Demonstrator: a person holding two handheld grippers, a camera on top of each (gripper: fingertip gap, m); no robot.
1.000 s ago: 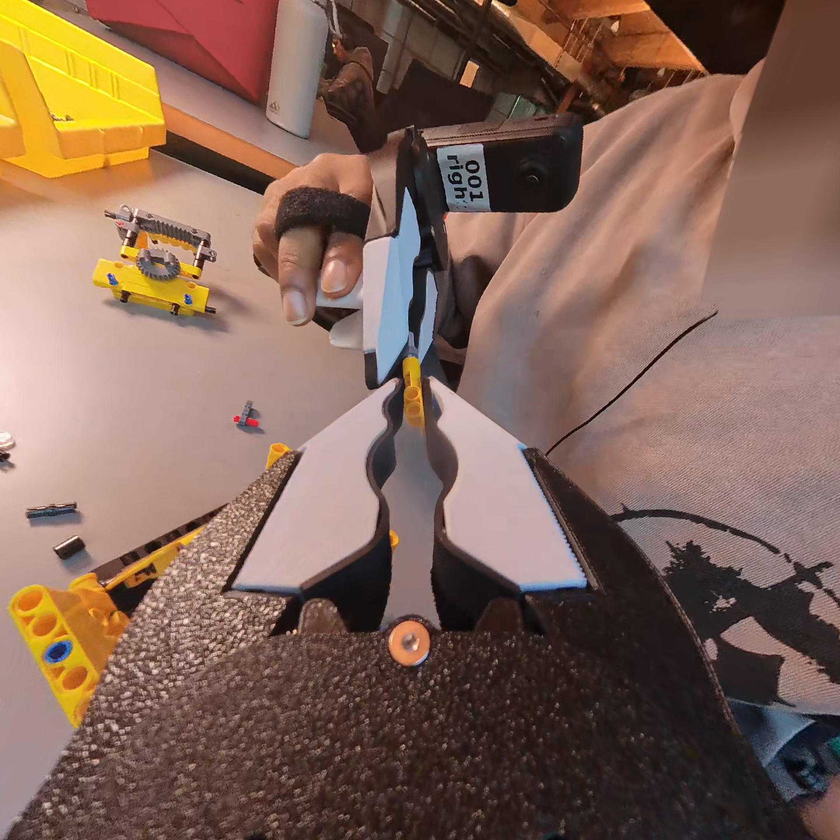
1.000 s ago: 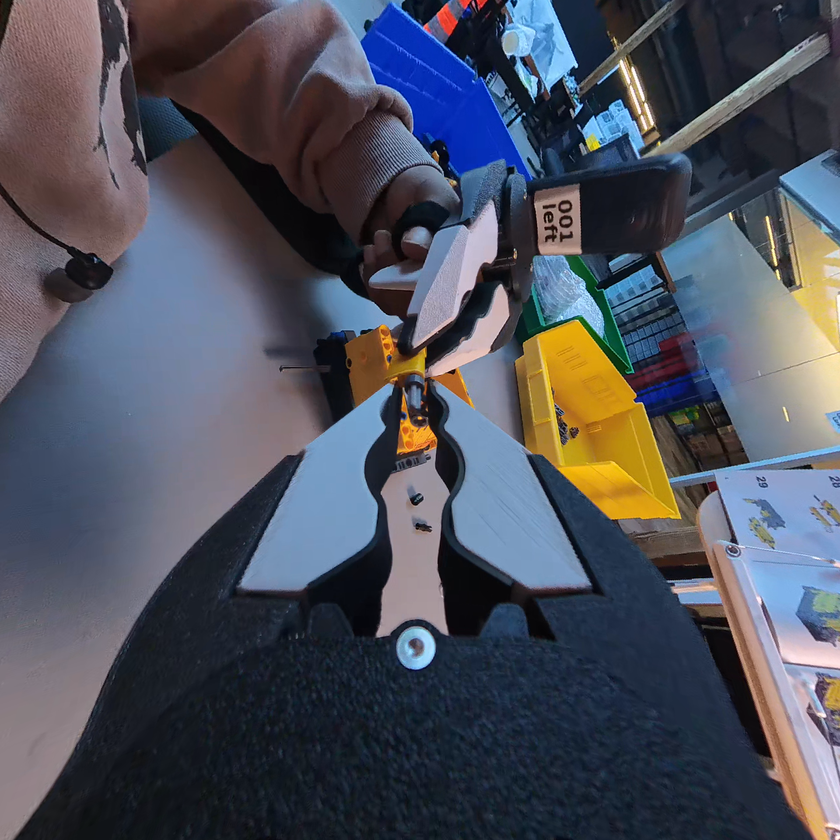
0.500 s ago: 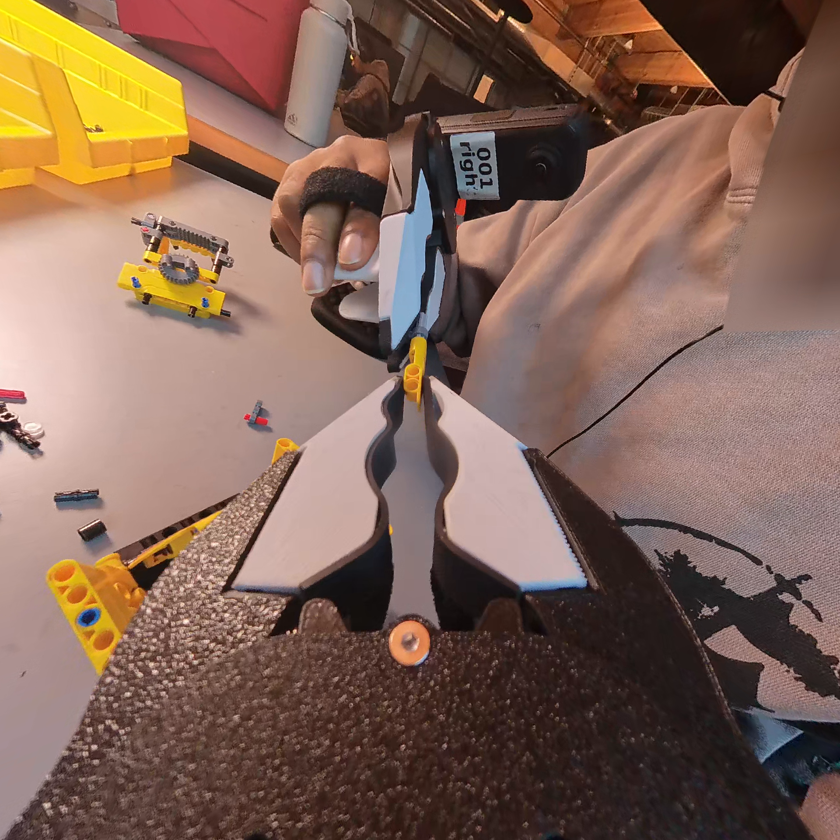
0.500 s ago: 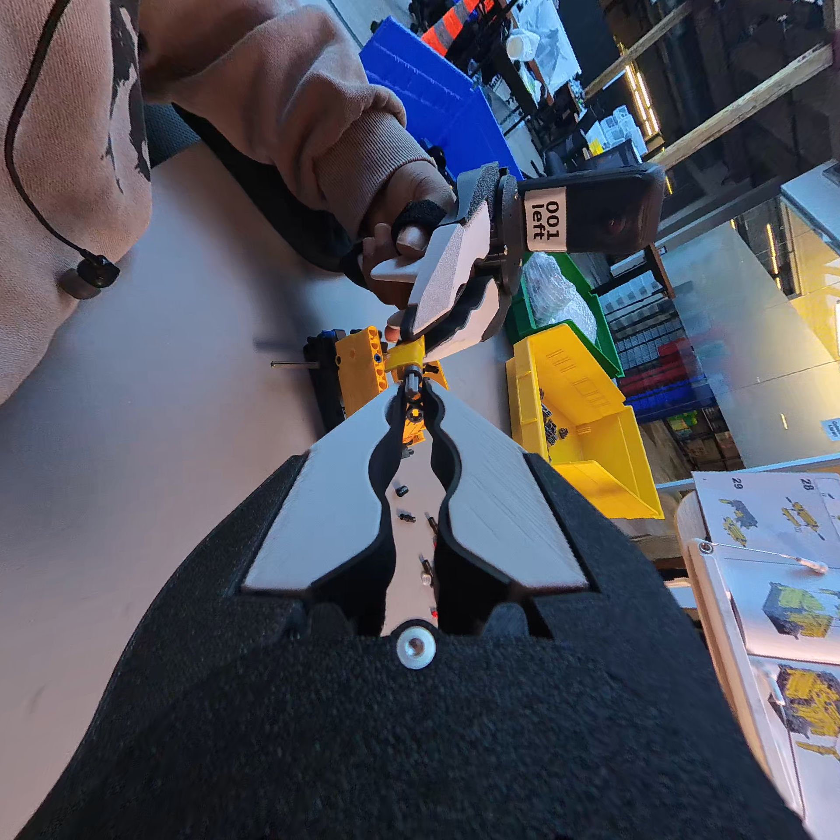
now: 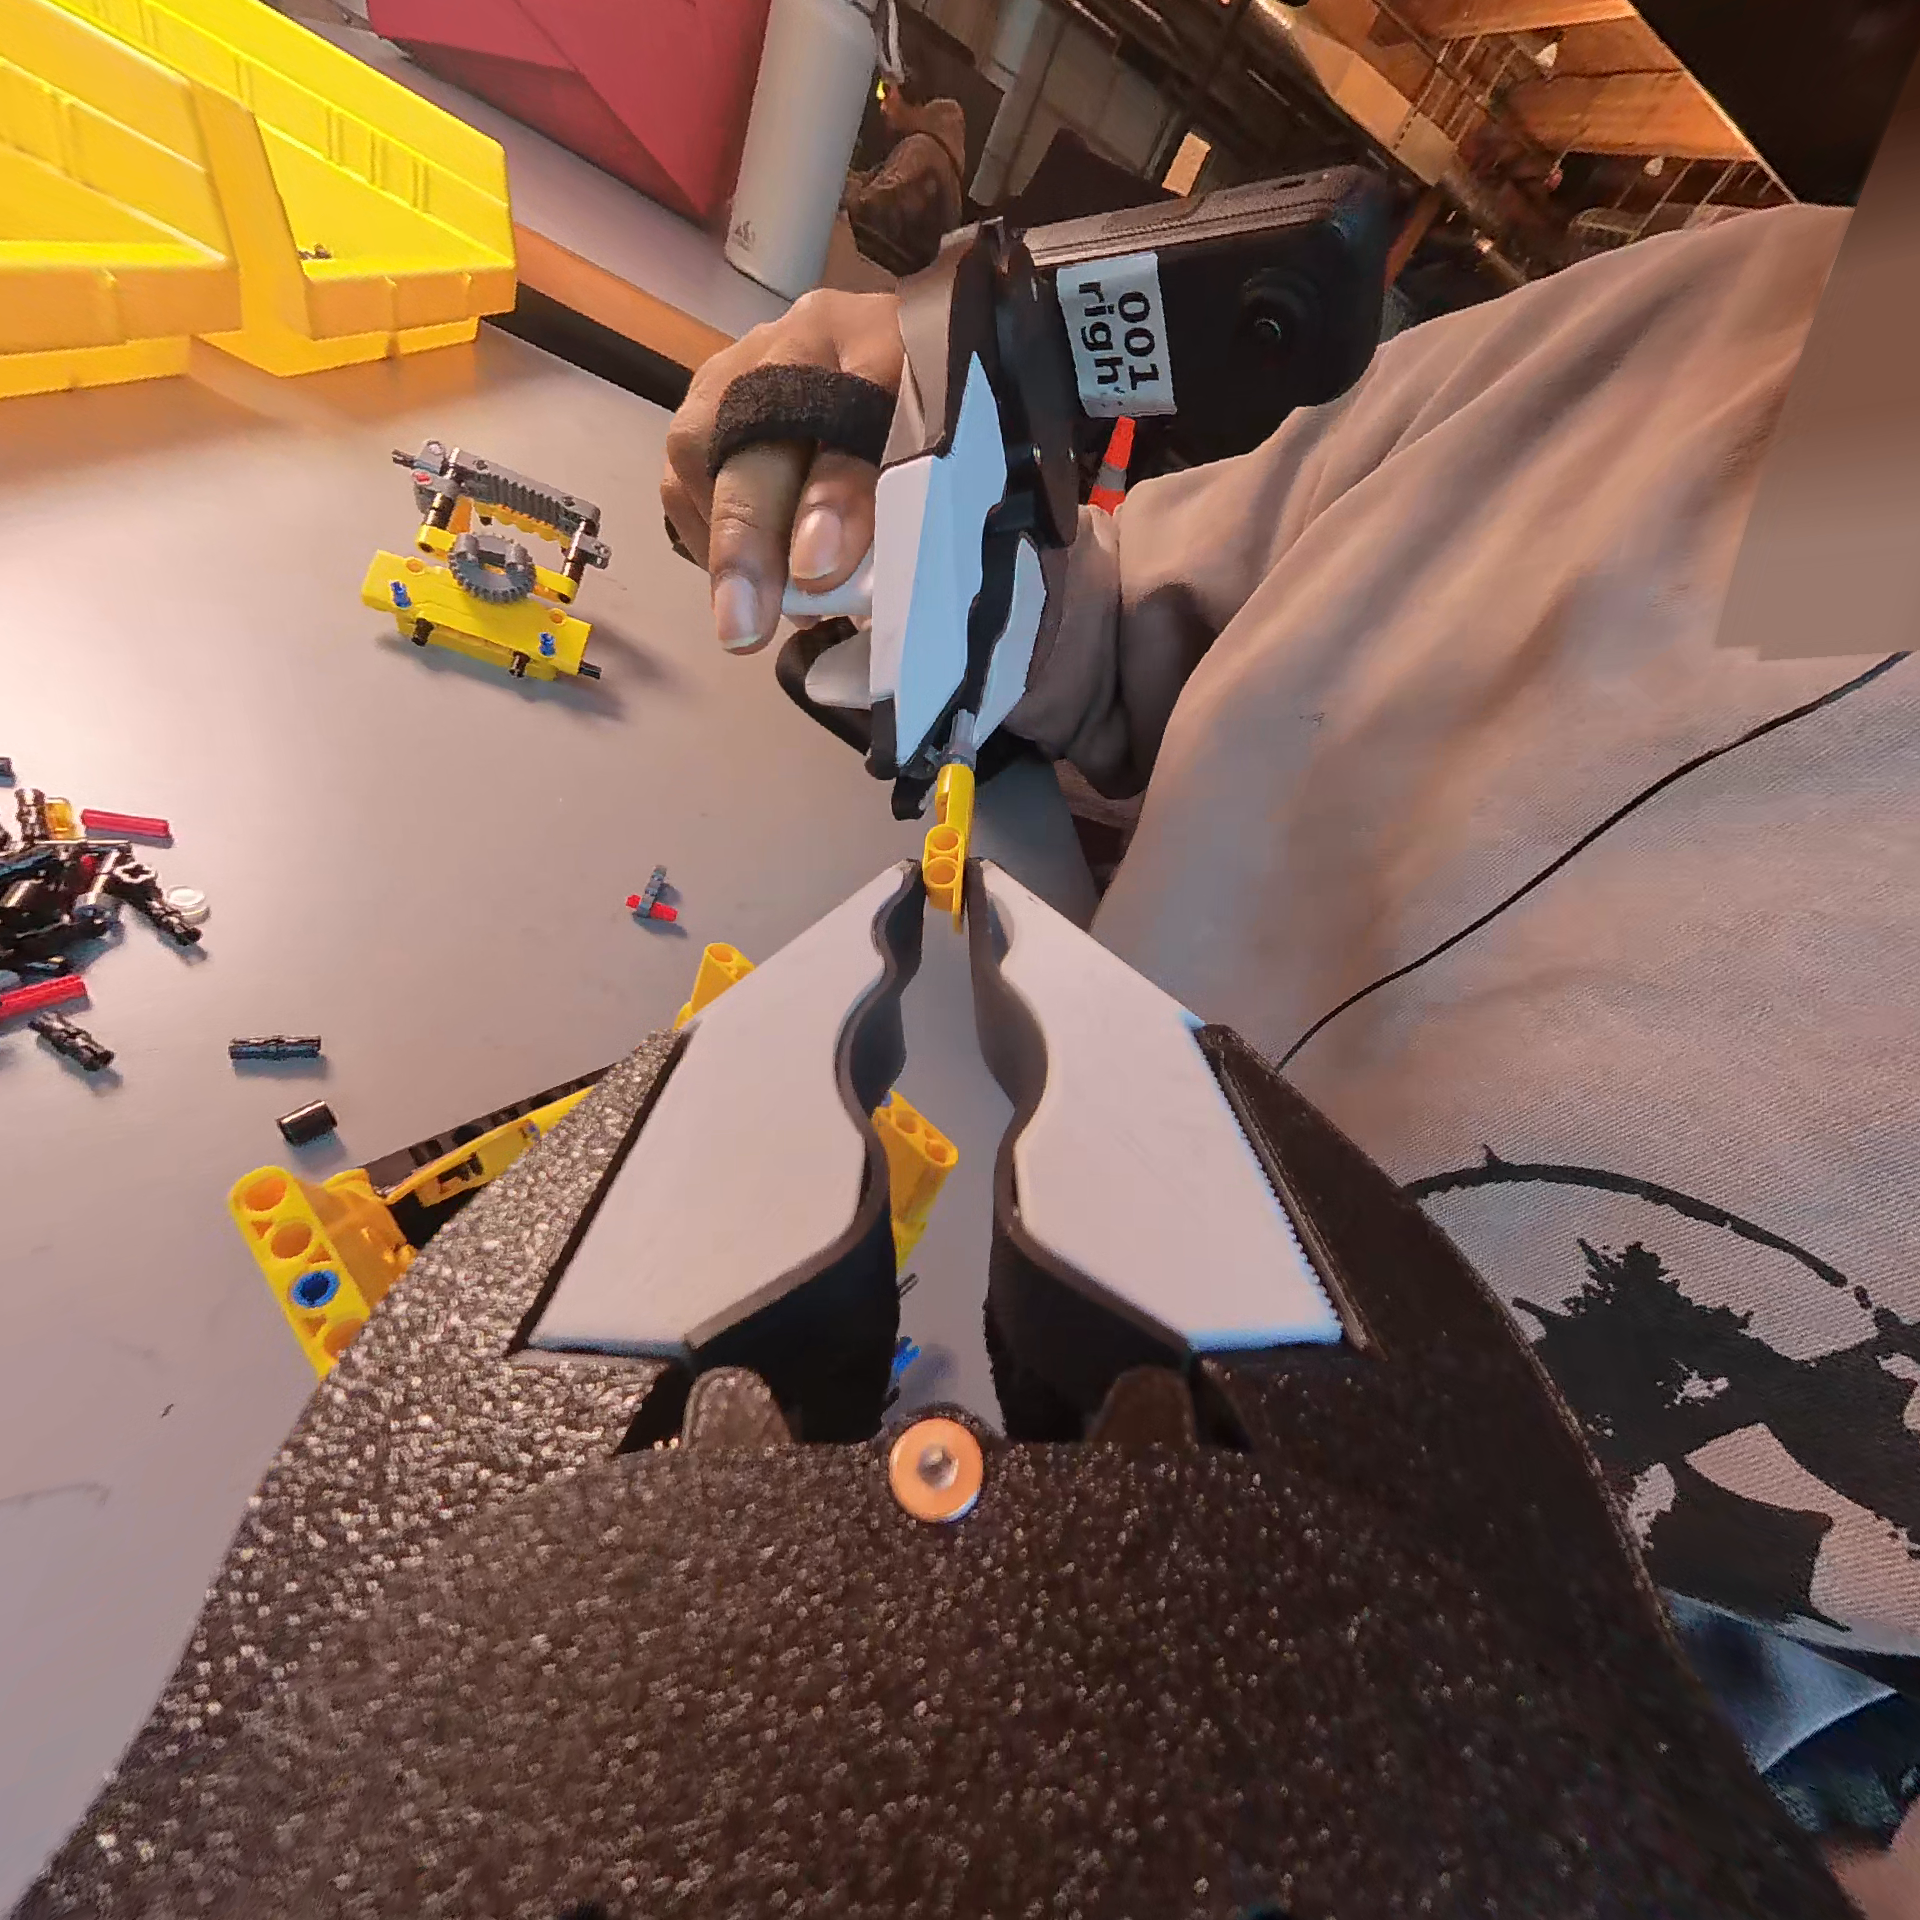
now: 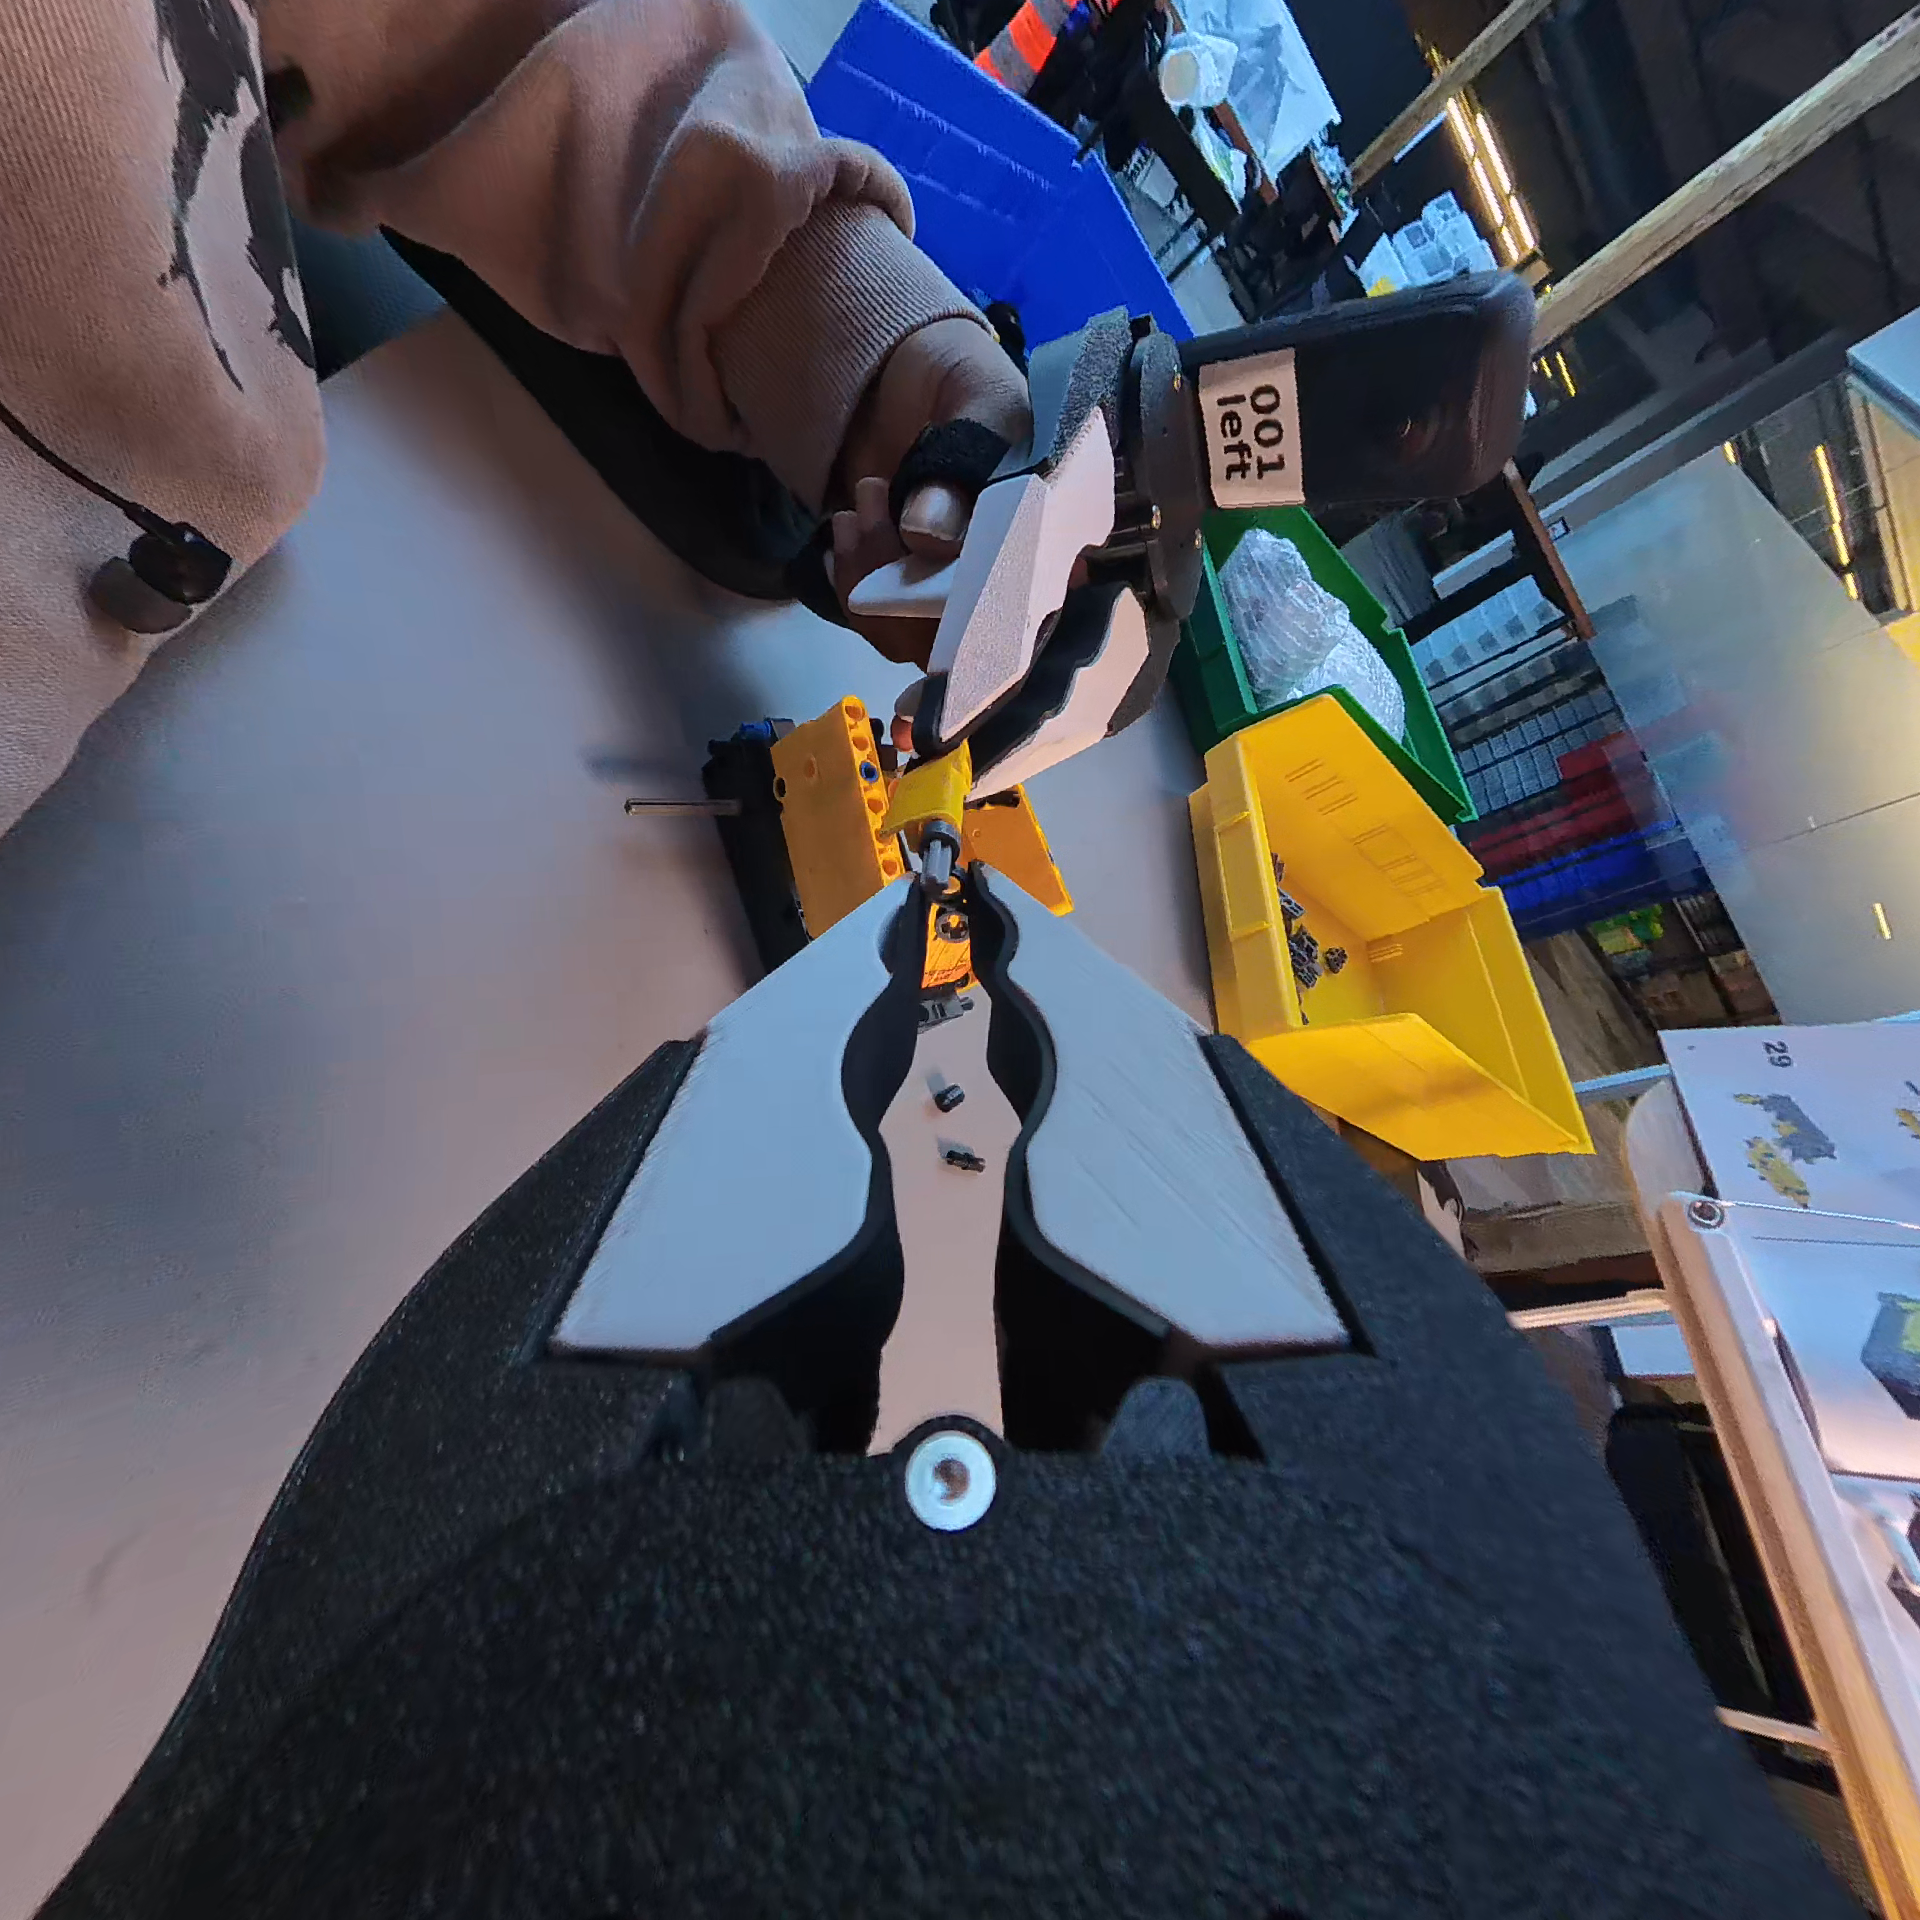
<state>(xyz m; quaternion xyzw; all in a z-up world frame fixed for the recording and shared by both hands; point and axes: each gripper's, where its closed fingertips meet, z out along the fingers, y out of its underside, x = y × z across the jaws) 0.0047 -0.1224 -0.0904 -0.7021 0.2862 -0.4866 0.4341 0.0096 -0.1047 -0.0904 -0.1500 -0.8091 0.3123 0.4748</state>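
My left gripper [image 5: 945, 891] is shut on a small yellow beam piece [image 5: 948, 847] and holds it in the air above the grey table [image 5: 416, 790]. My right gripper [image 6: 940, 885] is shut on a short grey pin [image 6: 940, 847]. The pin's far end sits in the yellow piece [image 6: 928, 795]. The two grippers meet tip to tip. The right gripper [image 5: 935, 764] also shows in the left wrist view, and the left gripper [image 6: 940, 743] shows in the right wrist view. A hand holds each one.
A larger yellow and black model [image 6: 831, 805] lies on the table under the grippers. A small geared assembly [image 5: 488, 571] and a pile of loose parts [image 5: 62, 894] lie to the left. Yellow bins [image 6: 1371, 935], a green bin [image 6: 1299, 623] and an instruction booklet [image 6: 1808, 1132] are beyond. The person's sweatshirt [image 5: 1455, 831] is close by. The tips of both grippers are at nearly the same place. The small geared assembly [image 5: 488, 571] is about 25 cm from both grippers' fingertips.
Both grippers have shifted and turned a little while still joined at the tips. More of the grey pin now shows between the right gripper's tips and the yellow piece.
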